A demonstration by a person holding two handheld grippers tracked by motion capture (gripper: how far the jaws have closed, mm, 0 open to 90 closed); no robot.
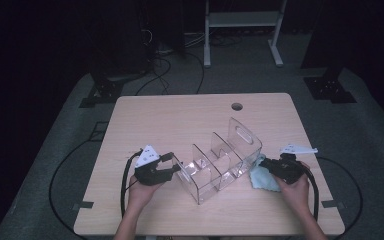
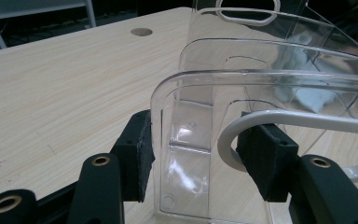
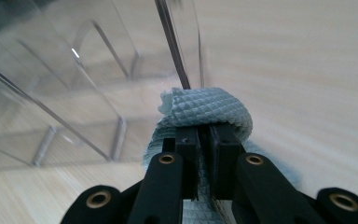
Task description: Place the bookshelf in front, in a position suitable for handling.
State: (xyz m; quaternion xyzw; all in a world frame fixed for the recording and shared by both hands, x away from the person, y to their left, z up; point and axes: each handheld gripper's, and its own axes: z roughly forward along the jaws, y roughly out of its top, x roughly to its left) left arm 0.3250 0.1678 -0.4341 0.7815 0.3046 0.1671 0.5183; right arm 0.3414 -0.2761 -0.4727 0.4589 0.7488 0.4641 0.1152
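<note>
A: Right gripper [image 3: 204, 154], fingers [image 3: 186, 154] pinched on the blue cloth [image 3: 205, 109], pressing it to the clear acrylic organizer [image 1: 217, 157].

B: Left fingers [image 2: 137, 149] straddle its end wall, likely steadying it mid-table [image 1: 180, 115] for wiping.

Clear organizer and cloth on the table
Transparent compartmented organizer [image 1: 219, 162] stands upright near the front edge; crumpled pale-blue waffle-textured cloth [image 1: 263, 179] lies against its right side
</note>
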